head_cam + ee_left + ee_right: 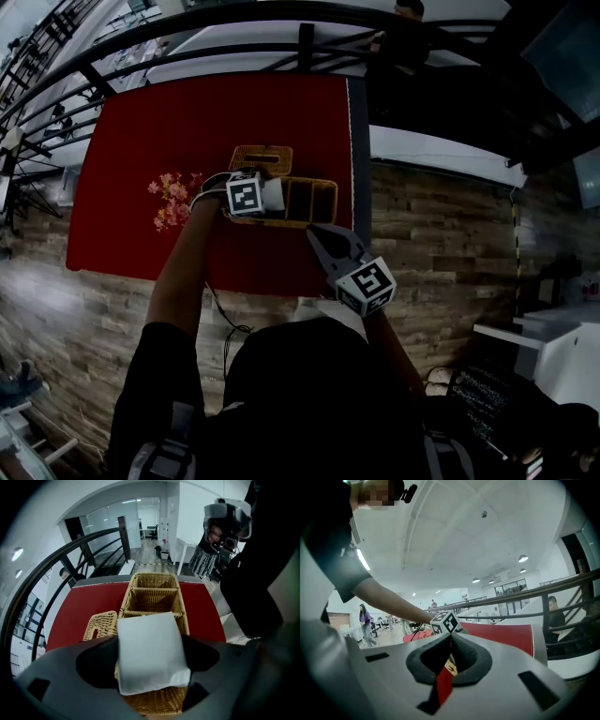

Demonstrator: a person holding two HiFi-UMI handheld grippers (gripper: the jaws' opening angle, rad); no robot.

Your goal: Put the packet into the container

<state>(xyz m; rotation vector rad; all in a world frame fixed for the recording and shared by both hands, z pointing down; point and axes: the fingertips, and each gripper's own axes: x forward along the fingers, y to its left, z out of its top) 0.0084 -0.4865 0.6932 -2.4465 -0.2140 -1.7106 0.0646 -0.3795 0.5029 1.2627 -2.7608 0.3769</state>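
pinching the packet [148, 641] over the near end of the container [154, 576], the left gripper [151, 670] could let go too far toward 9 o'clock, so the packet hits the rim and falls out; the right gripper [451, 639], at the container's 5 o'clock, is pressed together.

Nearest compartment of the wicker container [154, 575] — mostly out of sight beneath the white packet [150, 653]
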